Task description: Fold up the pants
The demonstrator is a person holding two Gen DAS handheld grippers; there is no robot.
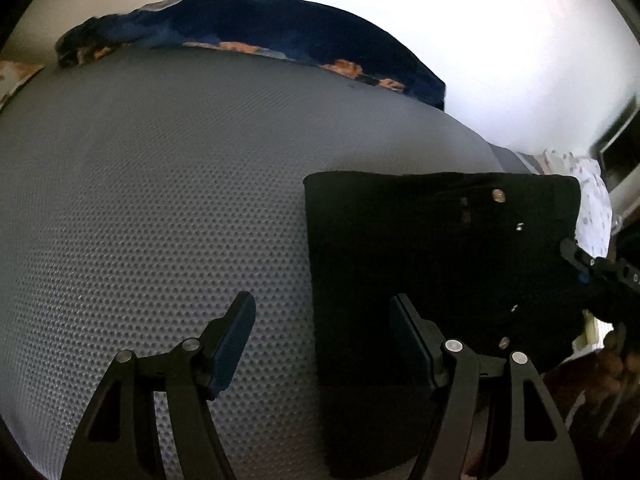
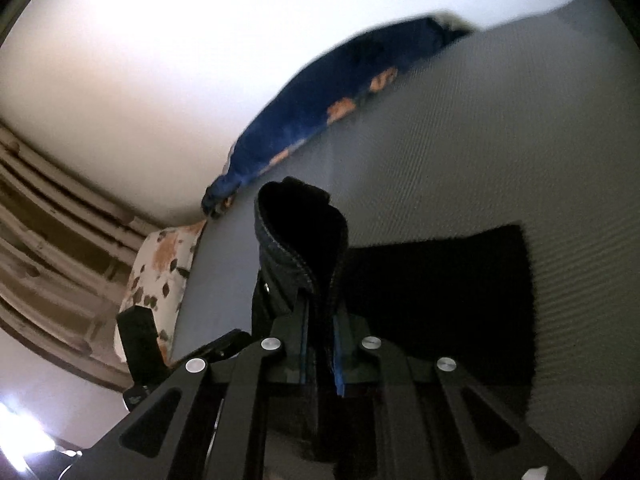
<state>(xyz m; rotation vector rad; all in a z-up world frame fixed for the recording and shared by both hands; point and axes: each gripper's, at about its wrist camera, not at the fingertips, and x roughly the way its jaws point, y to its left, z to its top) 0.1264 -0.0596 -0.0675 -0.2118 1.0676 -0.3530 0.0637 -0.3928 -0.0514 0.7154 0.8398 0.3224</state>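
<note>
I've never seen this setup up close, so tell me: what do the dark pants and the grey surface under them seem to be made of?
Pants: black, matte, thick woven cloth, probably denim; metal rivets and a stitched seam show where the right gripper pinches them.
Grey surface: soft-looking mesh or perforated fabric, judging by its regular dimpled pattern; possibly a mattress cover.

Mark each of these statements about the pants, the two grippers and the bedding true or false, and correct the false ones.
1. The right gripper is clamped on a fold of the black pants. True.
2. The left gripper grips the pants. False: it is open, one finger over the grey mattress, the other over the pants.
3. The pants lie on a wooden table. False: they lie on the grey textured mattress.
4. A dark blue blanket with orange patches lies along the mattress's far edge. True.
5. The pants are light blue. False: they are black.
</note>
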